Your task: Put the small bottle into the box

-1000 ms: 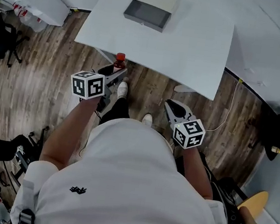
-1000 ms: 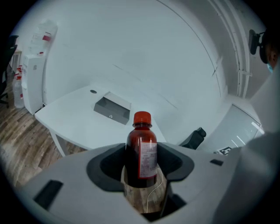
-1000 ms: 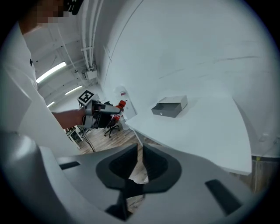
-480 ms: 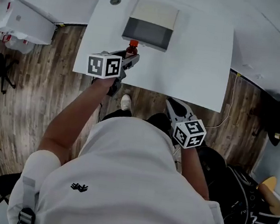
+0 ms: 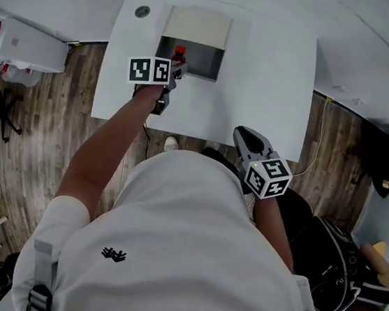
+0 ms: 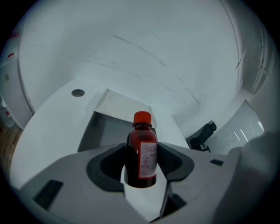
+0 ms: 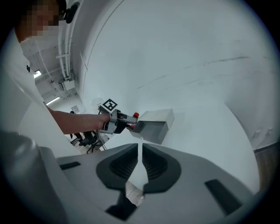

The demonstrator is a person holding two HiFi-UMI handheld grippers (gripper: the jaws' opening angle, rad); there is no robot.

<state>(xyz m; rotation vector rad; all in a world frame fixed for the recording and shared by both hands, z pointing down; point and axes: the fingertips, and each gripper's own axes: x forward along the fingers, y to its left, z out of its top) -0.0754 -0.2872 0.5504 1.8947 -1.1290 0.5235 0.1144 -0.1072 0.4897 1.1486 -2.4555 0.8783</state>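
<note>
Bottle upright in gripping fingers of left gripper, at box (right gripper fingers closed, empty)

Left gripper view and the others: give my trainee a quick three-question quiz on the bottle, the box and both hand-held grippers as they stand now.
1. True or false: the left hand-held gripper is clamped on the upright bottle.
2. The open box sits on: A the floor, B the white table, C a chair.
3. Fill in: the right hand-held gripper has its jaws ____ with nothing between them.
Key: 1 true; 2 B; 3 together.
</note>
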